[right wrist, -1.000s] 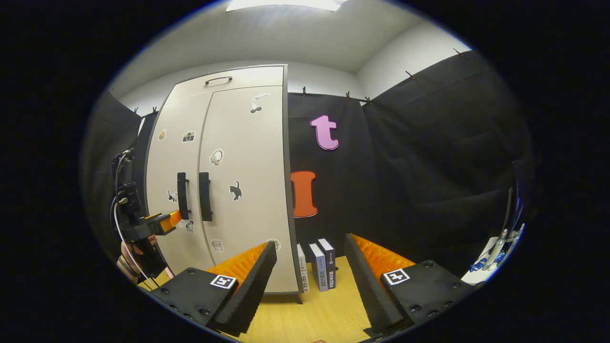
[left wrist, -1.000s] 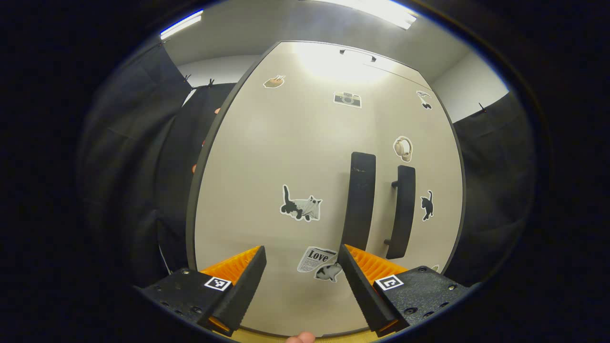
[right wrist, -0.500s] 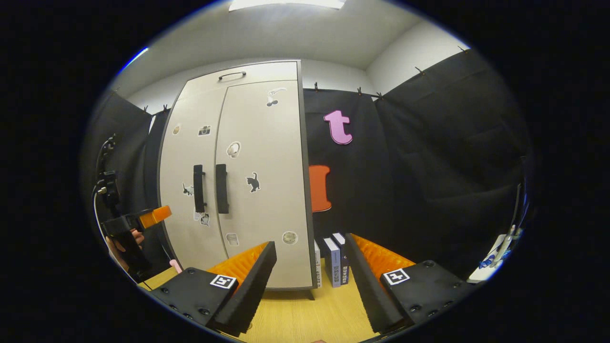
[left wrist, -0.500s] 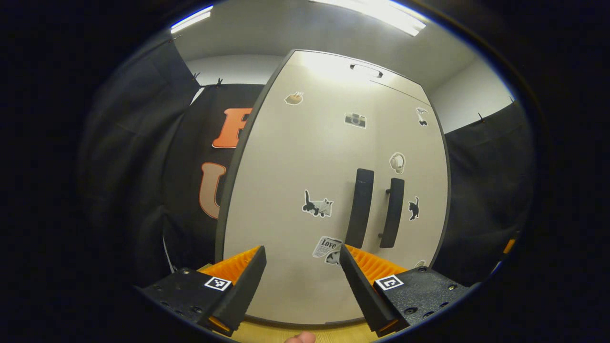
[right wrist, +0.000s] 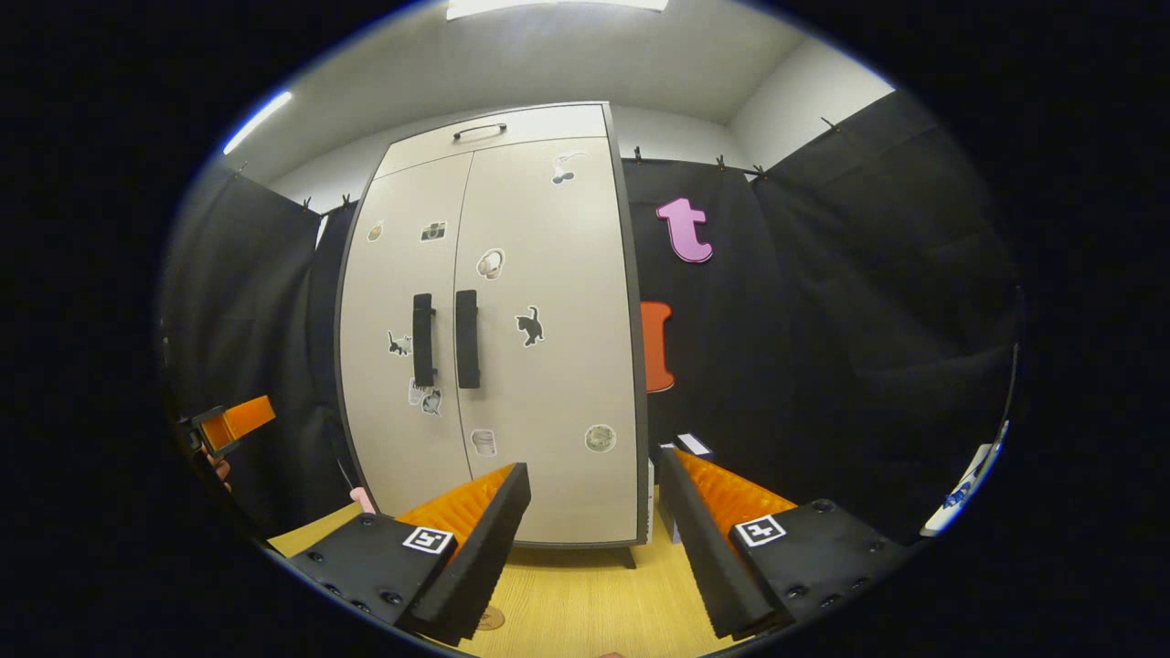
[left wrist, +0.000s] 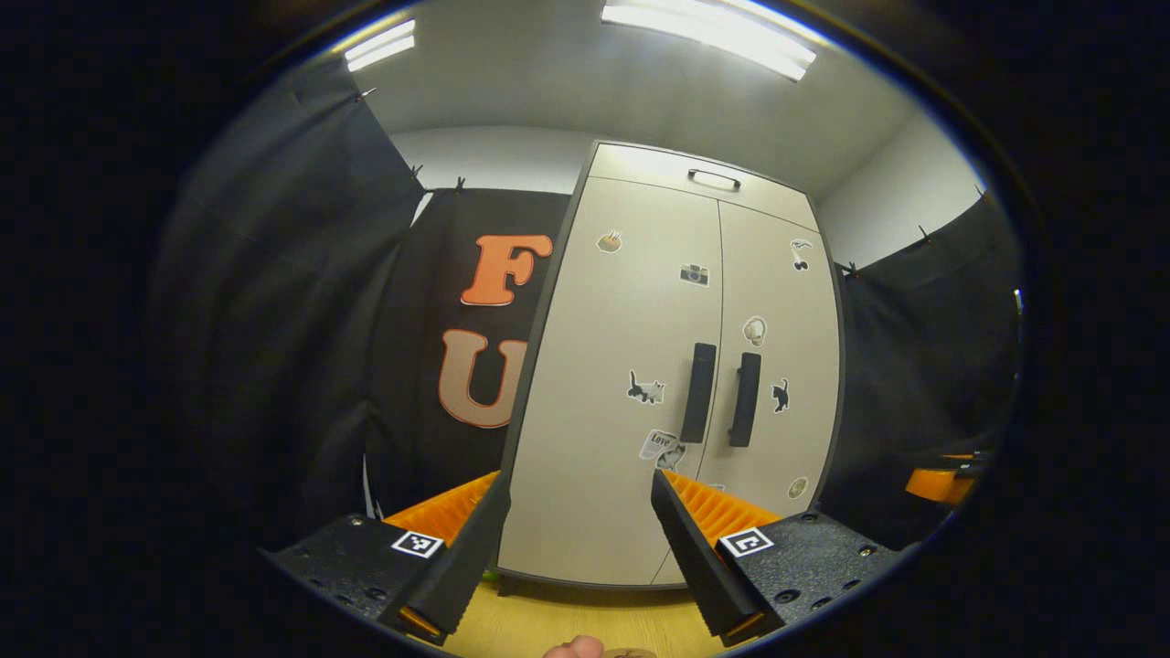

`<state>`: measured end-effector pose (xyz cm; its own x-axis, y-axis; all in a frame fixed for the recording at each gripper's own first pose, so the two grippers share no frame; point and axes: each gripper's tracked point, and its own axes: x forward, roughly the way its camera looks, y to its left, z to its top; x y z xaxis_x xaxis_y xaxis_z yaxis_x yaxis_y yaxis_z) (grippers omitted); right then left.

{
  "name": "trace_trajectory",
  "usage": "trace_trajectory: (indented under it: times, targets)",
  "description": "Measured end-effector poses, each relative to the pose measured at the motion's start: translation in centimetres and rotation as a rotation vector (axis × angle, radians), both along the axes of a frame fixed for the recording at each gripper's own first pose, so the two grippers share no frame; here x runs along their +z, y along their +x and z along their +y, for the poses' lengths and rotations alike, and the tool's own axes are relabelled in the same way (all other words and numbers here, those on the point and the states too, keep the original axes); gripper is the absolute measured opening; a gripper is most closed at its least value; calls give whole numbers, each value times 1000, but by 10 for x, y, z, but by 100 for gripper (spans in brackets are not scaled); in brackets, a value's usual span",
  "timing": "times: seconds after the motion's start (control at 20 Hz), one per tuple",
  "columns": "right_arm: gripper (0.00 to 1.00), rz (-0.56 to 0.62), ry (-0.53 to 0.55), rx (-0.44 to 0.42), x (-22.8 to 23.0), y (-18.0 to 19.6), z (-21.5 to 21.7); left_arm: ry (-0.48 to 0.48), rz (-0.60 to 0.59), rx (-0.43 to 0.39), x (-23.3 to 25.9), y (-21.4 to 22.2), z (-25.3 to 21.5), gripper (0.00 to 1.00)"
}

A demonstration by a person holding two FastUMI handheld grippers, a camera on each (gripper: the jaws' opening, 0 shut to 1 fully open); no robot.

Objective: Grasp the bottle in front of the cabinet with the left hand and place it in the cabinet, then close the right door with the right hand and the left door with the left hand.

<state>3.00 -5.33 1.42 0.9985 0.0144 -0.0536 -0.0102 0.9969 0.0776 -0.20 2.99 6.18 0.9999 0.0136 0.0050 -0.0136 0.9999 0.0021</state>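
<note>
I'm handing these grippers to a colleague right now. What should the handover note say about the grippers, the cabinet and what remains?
Left gripper: open, empty, facing the cabinet from a distance.
Right gripper: open, empty, apart from the cabinet too.
Left door and right door both look shut, handles side by side at the seam.
No bottle stands in front of the cabinet; presumably it is inside, though that is hidden.
Done: both doors closed. Left: nothing apparent.

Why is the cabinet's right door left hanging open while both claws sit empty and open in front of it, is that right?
Not quite. The right door is shut, flush with the left door, as the right gripper view shows. Both claws, left claw and right claw, are indeed open and empty before the cabinet.
</note>
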Motion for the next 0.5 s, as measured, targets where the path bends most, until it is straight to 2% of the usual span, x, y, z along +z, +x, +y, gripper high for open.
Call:
trace_trajectory:
  times: [0.25,0.5]
  targets:
    - [96,-16,64,49,-2,2,19,38,13,60,-12,-36,12,95]
    - [96,4,54,68,-6,-1,19,67,30,45,-26,-50,0,95]
